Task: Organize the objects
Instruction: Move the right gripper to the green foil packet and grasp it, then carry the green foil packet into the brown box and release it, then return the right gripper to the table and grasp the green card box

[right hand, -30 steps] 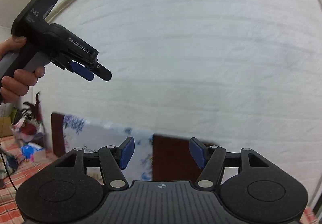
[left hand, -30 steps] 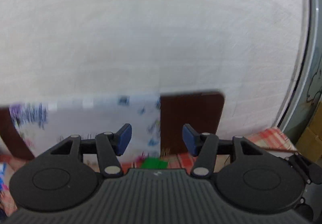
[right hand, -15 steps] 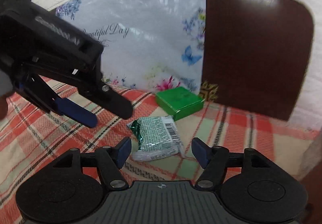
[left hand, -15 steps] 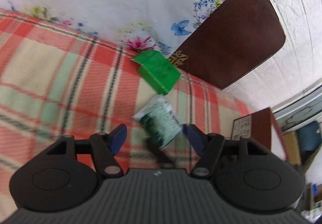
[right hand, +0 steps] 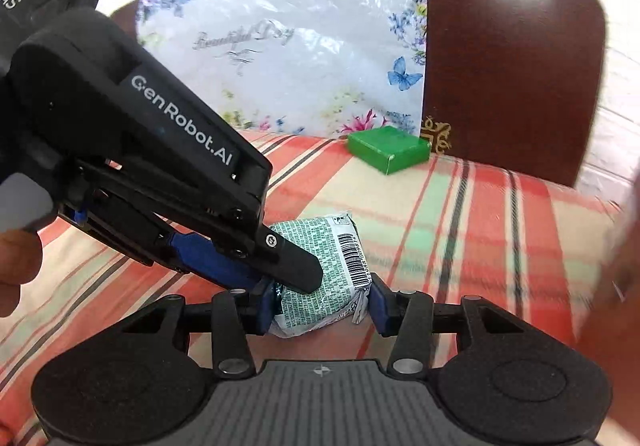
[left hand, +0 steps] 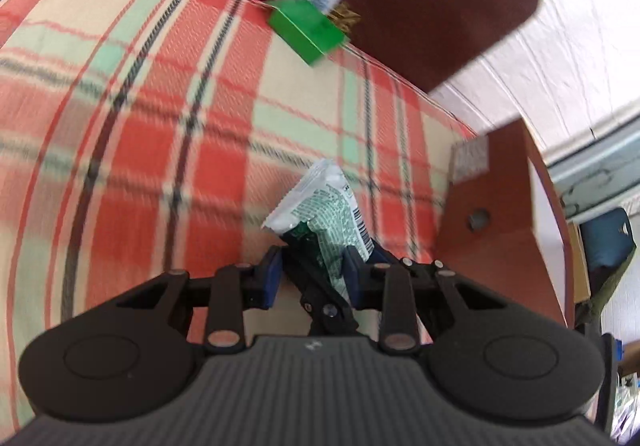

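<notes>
Now that both tools have dropped from facing the wall, my left tool (left hand: pixel 310 278) pinches the green packet (right hand: pixel 320 278) while my right tool (right hand: pixel 318 306) brackets it, spread, so sorting can begin.

Plaid bed (right hand: pixel 500 238): green box (right hand: pixel 390 149), packet (right hand: pixel 320 274).

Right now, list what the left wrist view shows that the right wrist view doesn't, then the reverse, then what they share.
Left wrist only: a brown wooden stand with a label, beside the bed, and the right gripper reaching in from below.

Right wrist only: the left gripper seen from the side, its "GenRobot.AI" lettering, and the "Beautiful Day" print on the floral bag.

Both: the green-patterned packet between both grippers' fingers, the green box, the plaid bedsheet and the dark headboard.
</notes>
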A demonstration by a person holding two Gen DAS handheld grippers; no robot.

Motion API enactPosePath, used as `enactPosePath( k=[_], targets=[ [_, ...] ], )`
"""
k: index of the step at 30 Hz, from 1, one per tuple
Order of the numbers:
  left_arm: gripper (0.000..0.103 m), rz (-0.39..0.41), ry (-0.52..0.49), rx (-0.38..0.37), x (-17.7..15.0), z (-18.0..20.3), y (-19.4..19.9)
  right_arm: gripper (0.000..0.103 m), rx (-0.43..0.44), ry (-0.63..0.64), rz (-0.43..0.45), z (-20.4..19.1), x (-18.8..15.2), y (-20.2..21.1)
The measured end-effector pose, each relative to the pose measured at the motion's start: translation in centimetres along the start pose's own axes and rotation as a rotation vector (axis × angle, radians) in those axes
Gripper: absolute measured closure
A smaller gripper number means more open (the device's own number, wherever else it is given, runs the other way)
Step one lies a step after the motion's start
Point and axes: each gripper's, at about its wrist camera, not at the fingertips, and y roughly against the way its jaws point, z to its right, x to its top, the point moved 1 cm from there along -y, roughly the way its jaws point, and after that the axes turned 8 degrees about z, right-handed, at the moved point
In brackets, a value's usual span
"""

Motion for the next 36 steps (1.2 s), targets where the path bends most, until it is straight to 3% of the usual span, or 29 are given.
enactPosePath(
  k=[5,11,17,22,26,33,36],
  targets=[
    [0.069,0.033,-0.085,-0.022,-0.8,4.8,2.4,0.057,-0.028,0.005,0.057,-0.1,0.1,5.5],
    [0.068,0.094,-0.274,-0.125,-0.9,15.1,3.3,0.057,-0.141,-0.003,0.203,4.6,3.5,12.3],
    [0.069,0.031,-0.375,-0.196,-2.5,22.2,-2.0,0.057,-0.299,-0.063,0.238,11.8,3.4,16.2],
    [0.068,0.015,-0.437,-0.170,-3.7,25.6,-6.5,0.055,-0.377,-0.171,0.196,17.2,1.5,16.7],
    [0.063,0.070,-0.498,-0.077,-3.5,25.8,-7.1,0.037,-0.428,-0.205,0.173,19.4,0.4,16.2],
    [0.063,0.143,-0.411,-0.031,-1.0,20.7,-3.0,0.040,-0.451,-0.192,0.246,18.4,0.8,16.2],
    [0.062,0.216,-0.397,0.051,0.1,18.2,-0.9,0.040,-0.426,-0.150,0.303,16.7,2.1,16.5]
  ],
)
